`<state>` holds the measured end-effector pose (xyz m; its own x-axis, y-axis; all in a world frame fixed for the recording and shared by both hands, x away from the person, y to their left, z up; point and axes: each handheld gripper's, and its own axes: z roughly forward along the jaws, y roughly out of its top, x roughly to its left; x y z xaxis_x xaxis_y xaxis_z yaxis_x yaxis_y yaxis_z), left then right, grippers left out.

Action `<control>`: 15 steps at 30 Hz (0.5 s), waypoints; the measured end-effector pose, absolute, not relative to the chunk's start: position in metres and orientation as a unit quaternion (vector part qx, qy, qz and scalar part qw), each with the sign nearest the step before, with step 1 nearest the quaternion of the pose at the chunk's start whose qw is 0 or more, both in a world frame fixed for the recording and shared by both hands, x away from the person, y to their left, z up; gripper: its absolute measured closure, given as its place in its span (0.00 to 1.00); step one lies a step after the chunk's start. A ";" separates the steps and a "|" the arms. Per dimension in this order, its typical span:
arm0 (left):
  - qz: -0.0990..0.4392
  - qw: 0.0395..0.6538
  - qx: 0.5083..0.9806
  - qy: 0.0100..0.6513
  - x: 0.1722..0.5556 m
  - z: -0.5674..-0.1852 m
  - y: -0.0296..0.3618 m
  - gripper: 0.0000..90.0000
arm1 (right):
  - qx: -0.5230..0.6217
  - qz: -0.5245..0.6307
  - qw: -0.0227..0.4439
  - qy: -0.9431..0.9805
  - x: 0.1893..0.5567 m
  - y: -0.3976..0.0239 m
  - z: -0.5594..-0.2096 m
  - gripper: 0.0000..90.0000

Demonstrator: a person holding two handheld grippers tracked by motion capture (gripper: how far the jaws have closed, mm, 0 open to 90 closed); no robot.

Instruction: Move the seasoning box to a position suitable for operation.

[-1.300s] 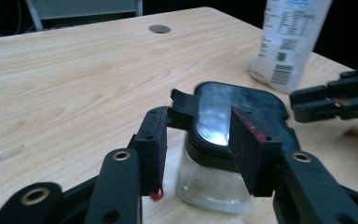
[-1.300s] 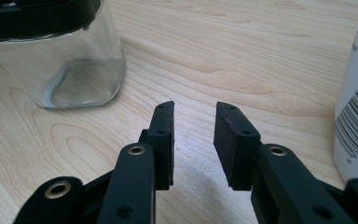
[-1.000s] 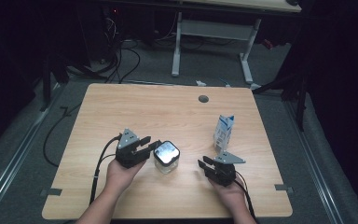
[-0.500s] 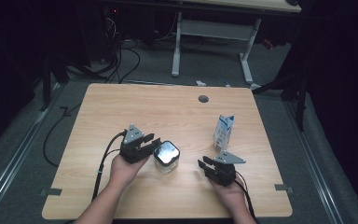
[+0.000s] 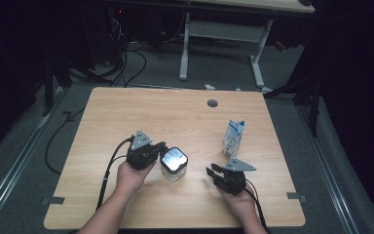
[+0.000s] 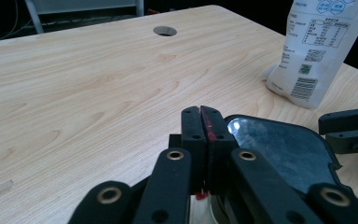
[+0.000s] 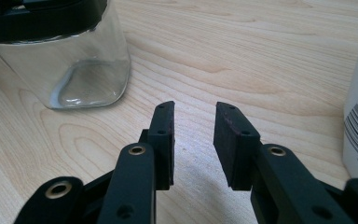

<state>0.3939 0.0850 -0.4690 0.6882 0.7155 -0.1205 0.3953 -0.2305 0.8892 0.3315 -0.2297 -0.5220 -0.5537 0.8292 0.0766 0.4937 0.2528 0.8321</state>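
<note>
Change since earlier frame: left claw point(image 5: 162, 146) has moved closer to the glass jar point(image 5: 174, 164) and its jaws have just been closing; now they are pressed together with nothing between them.
High view, jar: it stands on the wooden surface point(image 5: 175, 117), between the two hands, its black lid point(image 5: 174, 158) on top.
High view, left claw: its tip is just beside the lid, at the jar's left (touching or not, I cannot tell).
High view, right claw point(image 5: 213, 173): it rests low over the surface, to the right of the jar and apart from it.
High view, carton point(image 5: 233, 138): white and blue, upright, behind the right claw.
Left gripper view: the two pads of the left claw point(image 6: 200, 122) meet flat; the lid point(image 6: 279, 149) lies just to their right.
Right gripper view: right claw point(image 7: 195, 125) is spread with only bare wood in the gap; the jar point(image 7: 70, 60) stands ahead to the left.
</note>
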 end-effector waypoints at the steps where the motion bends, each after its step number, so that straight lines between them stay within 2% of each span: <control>1: 0.160 0.504 0.768 0.361 0.393 -0.469 0.084 1.00 | 0.431 0.433 0.193 0.767 0.332 -0.230 -0.522 0.77; 15: 0.175 0.499 0.772 0.353 0.391 -0.471 0.080 1.00 | 0.430 0.433 0.190 0.769 0.330 -0.228 -0.522 0.77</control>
